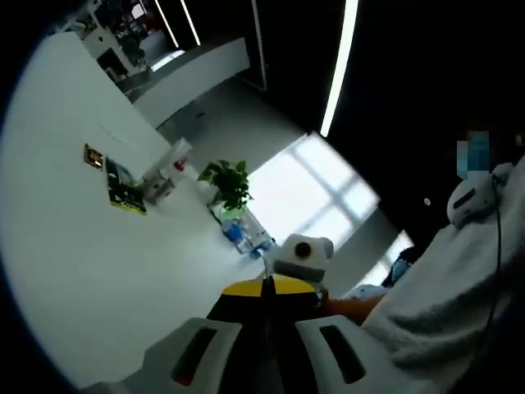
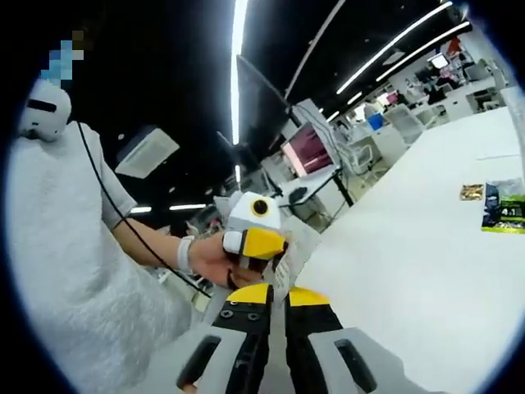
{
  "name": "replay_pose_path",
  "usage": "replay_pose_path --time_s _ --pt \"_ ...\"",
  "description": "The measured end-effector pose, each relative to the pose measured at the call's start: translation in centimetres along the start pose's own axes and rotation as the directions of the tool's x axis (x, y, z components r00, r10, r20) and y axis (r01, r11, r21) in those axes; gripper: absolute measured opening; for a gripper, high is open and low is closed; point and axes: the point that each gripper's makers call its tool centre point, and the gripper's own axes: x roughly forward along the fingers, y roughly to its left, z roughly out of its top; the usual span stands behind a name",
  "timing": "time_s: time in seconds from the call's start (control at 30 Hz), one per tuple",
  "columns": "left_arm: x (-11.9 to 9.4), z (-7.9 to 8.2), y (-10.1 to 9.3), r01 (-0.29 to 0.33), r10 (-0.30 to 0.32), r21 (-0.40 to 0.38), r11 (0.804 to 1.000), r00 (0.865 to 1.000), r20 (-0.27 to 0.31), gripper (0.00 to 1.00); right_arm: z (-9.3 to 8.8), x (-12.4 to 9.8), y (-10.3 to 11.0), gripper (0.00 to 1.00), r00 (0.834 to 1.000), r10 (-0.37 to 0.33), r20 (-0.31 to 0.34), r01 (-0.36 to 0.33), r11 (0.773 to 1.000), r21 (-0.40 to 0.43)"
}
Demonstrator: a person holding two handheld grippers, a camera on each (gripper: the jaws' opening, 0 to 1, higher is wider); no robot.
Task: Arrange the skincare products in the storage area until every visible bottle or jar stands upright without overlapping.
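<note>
The left gripper (image 1: 264,328) is seen in the left gripper view with its jaws pressed together, nothing pinched between them, raised well above the white tabletop (image 1: 74,271). The right gripper (image 2: 279,324) is likewise seen with its jaws brought together and empty in the right gripper view; just beyond its tips the other gripper is held in the person's hand (image 2: 205,261). The task's things are judged to be the small cluster far off on the tabletop in the left gripper view: white boxes or bottles (image 1: 168,168) beside a potted plant (image 1: 228,182), with a blue-capped bottle (image 1: 238,234) near the plant's foot. They are too small for upright or toppled to be told. A dark packet with a green label (image 1: 123,190) lies flat nearby, and a similar packet (image 2: 502,209) is seen at the tabletop's edge in the right gripper view. The cluster lies ahead and up-left of the left jaws, well apart from them; the left gripper is judged to be the one pointed at it, so a long reach forward and down would be called for before any grasp.
</note>
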Motion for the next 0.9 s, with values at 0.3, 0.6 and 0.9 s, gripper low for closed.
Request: replay_pose_path --time_s 0.3,0.6,0.9 --pt "0.0 -1.0 -0.2 0.013 -0.012 0.017 1.0 0.998 -0.058 0.01 -0.1 -0.1 0.2 0.0 1.0 0.015 -0.004 -0.015 0.999 0.047" --pt "-0.2 -1.4 0.2 -0.006 0.009 0.035 0.999 0.996 -0.084 0.0 0.1 0.0 -0.3 0.0 1.0 -0.006 0.002 0.006 1.0 0.021" --pt "-0.1 -1.3 0.3 -0.006 0.009 0.043 0.999 0.997 -0.073 0.0 0.9 -0.3 -0.7 0.0 0.999 -0.018 0.046 0.016 0.999 0.038"
